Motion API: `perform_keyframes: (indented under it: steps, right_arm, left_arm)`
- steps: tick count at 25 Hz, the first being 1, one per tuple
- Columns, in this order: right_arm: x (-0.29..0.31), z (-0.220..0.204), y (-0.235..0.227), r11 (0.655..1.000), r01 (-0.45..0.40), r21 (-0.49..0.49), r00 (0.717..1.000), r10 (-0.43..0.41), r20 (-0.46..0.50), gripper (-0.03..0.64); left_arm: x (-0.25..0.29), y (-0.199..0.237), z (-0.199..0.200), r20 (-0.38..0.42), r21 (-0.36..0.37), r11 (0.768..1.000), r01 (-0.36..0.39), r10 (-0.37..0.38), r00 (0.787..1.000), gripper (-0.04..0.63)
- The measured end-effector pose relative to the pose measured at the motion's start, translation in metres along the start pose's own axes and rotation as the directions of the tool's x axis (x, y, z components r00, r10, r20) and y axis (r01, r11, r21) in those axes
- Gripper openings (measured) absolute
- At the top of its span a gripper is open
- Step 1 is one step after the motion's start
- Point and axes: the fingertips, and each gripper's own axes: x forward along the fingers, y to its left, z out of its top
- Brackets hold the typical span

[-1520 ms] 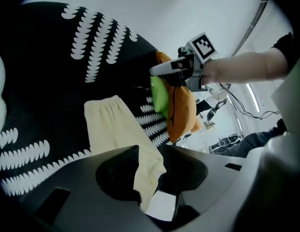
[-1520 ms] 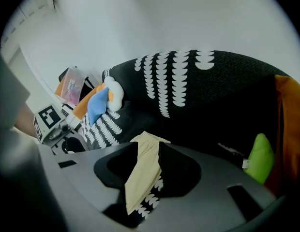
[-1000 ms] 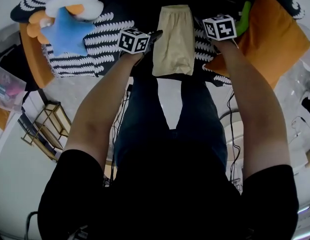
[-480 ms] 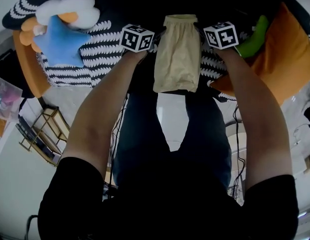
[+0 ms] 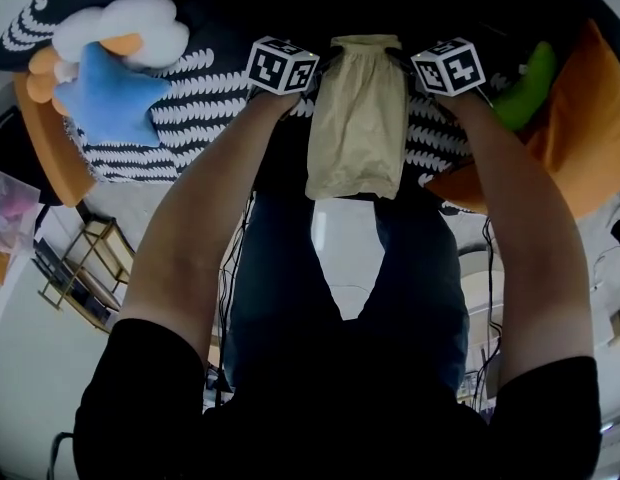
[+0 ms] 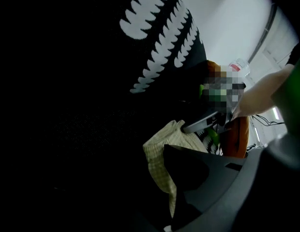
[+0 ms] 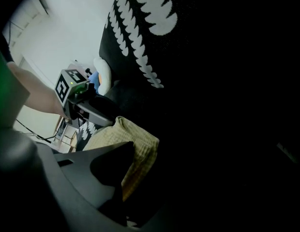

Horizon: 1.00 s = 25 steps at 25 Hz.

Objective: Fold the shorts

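**Operator:** Where are the shorts right now?

**Spotter:** The beige shorts (image 5: 357,118) lie lengthwise in front of you on the black blanket with the white scalloped pattern (image 5: 210,98). The waistband is at the far end and the leg hems point back toward you. The hem end seems to reach just past the blanket's near edge, above your legs.

**Operator:** And the grippers?

**Spotter:** Your left gripper (image 5: 322,62) is at the left corner of the waistband and your right gripper (image 5: 398,60) is at the right corner. Both are angled downward, with the shorts between them.

**Operator:** Are the fingers clamped?

**Spotter:** No. On both sides your fingers have just been opening, and they stand apart. In the left gripper view, one dark finger (image 6: 208,178) sits beside the bunched waistband corner, and the checked cloth lies in the gap without being pinched. The right gripper view mirrors this: the finger (image 7: 77,173) is next to the other folded corner, and the fabric is loose in the gap. The second finger of each pair is lost in the dark.

**Operator:** What else is around?

**Spotter:** A blue star plush with a white cloud (image 5: 115,88) is on the blanket, well off to your left. An orange cushion (image 5: 580,138) and a green item (image 5: 525,86) are to your right.
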Motion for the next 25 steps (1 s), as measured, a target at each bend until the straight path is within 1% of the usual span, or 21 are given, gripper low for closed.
perform_keyframes:
  steps: [4, 5, 7, 10, 13, 14, 16, 18, 21, 25]
  right_arm:
    - [0.002, 0.004, 0.002, 0.999, -0.044, 0.003, 0.999, 0.044, 0.012, 0.198]
    - [0.002, 0.004, 0.002, 0.999, -0.052, -0.003, 0.999, 0.053, 0.013, 0.195]
    - [0.002, 0.006, 0.004, 0.997, -0.073, -0.012, 0.997, 0.073, 0.022, 0.192]
    - [0.002, 0.012, 0.011, 0.995, -0.098, -0.032, 0.995, 0.099, 0.024, 0.181]
    - [0.006, 0.01, 0.014, 0.992, -0.108, -0.064, 0.994, 0.107, -0.016, 0.172]
    - [0.007, 0.009, 0.016, 0.991, -0.115, -0.066, 0.993, 0.114, -0.028, 0.162]
    - [0.007, 0.008, 0.018, 0.989, -0.131, -0.068, 0.991, 0.128, -0.045, 0.121]
    - [0.007, 0.01, 0.021, 0.987, -0.141, -0.073, 0.989, 0.137, -0.056, 0.099]
    - [0.004, 0.012, 0.025, 0.986, -0.132, -0.105, 0.99, 0.125, -0.072, 0.074]
    - [-0.009, 0.02, 0.027, 0.984, -0.104, -0.144, 0.993, 0.094, -0.074, 0.069]
  left_arm:
    - [0.009, -0.002, -0.001, -0.027, 0.0, 0.998, 0.055, -0.055, 0.998, 0.185]
    - [0.011, -0.004, -0.001, -0.033, 0.004, 0.998, 0.066, -0.066, 0.997, 0.158]
    - [0.011, -0.008, -0.001, -0.046, 0.021, 0.997, 0.079, -0.078, 0.996, 0.138]
    - [0.009, -0.009, 0.0, -0.056, 0.064, 0.995, 0.077, -0.073, 0.996, 0.099]
    - [0.004, -0.009, -0.001, -0.061, 0.12, 0.99, 0.072, -0.065, 0.996, 0.089]
    - [0.003, -0.009, -0.002, -0.065, 0.138, 0.988, 0.07, -0.062, 0.996, 0.087]
    - [0.001, -0.008, -0.003, -0.073, 0.172, 0.983, 0.066, -0.054, 0.996, 0.086]
    - [-0.001, -0.006, -0.001, -0.079, 0.2, 0.978, 0.063, -0.048, 0.996, 0.084]
    - [-0.004, -0.008, 0.001, -0.095, 0.237, 0.97, 0.055, -0.033, 0.995, 0.078]
    - [-0.009, -0.013, 0.015, -0.096, 0.281, 0.959, 0.032, -0.005, 0.995, 0.063]
